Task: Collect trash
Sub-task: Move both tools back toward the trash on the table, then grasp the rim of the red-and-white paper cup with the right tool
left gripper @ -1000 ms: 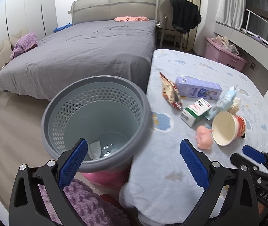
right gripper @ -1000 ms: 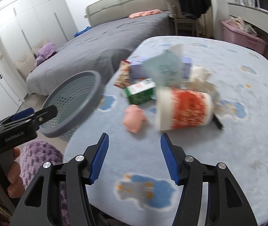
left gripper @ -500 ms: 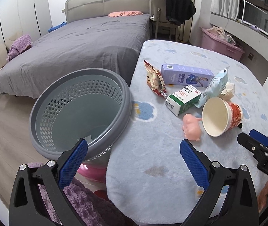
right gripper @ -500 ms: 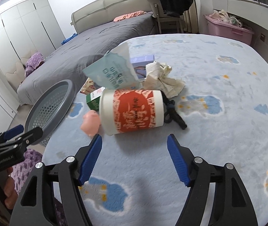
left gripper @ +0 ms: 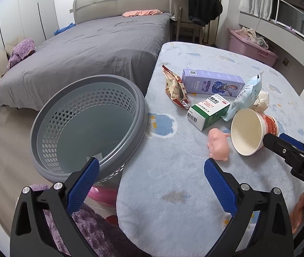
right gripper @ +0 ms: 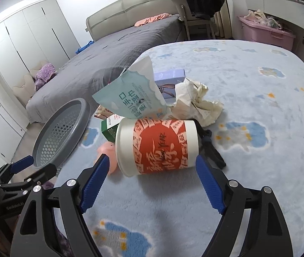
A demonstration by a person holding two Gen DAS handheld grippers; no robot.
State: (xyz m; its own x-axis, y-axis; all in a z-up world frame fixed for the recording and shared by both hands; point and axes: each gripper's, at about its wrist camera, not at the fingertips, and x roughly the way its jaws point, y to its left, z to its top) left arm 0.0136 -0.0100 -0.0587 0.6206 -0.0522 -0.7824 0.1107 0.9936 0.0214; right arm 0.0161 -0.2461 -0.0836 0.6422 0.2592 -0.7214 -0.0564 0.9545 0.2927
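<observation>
Right wrist view, centre: red-and-white paper cup (right gripper: 158, 147) on its side, long axis crosswise, between my right hand-held gripper (right gripper: 152, 178)'s wide-spread fingers.

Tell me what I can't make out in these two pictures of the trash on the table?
- Basket: its floor is partly hidden by the left gripper, left view.
- Black object: mostly hidden behind the paper cup, right view.
- Purple box: largely covered by the blue pouch, right view.
- Cup print: too stylised to read.
</observation>
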